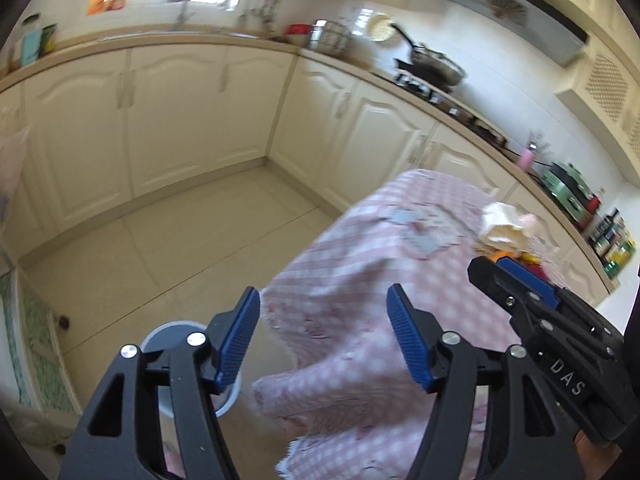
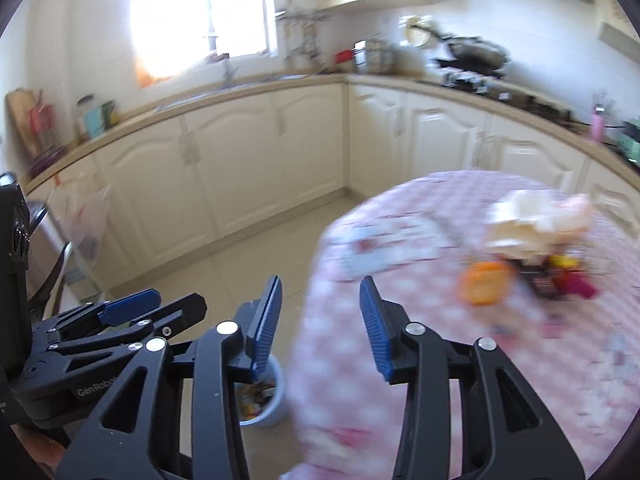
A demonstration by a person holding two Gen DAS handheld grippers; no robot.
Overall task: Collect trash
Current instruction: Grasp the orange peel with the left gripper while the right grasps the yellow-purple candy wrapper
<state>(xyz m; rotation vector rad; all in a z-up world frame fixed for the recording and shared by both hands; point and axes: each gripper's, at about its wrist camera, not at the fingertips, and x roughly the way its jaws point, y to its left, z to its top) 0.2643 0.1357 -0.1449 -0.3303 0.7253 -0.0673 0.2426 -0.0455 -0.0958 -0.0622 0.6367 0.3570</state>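
Note:
A round table under a pink checked cloth (image 1: 360, 280) (image 2: 460, 360) carries a trash pile at its far side. The pile holds crumpled white paper (image 1: 502, 224) (image 2: 528, 224), an orange piece (image 2: 484, 282) and dark, yellow and magenta wrappers (image 2: 560, 280). On the floor beside the table stands a small pale bin (image 1: 172, 332) (image 2: 268, 400) with scraps inside. My left gripper (image 1: 324, 336) is open above the table edge with nothing between its blue pads. My right gripper (image 2: 320, 320) is open too and holds nothing. Each gripper shows in the other's view, the right (image 1: 516, 280) and the left (image 2: 132, 304).
Cream cabinets (image 1: 180, 120) and a counter wrap the far walls, with a stove and pan (image 1: 432, 68), a sink under the window and jars along the right. A plastic bag (image 2: 88, 220) hangs at the left. Pale floor tiles (image 1: 180, 240) lie between the table and the cabinets.

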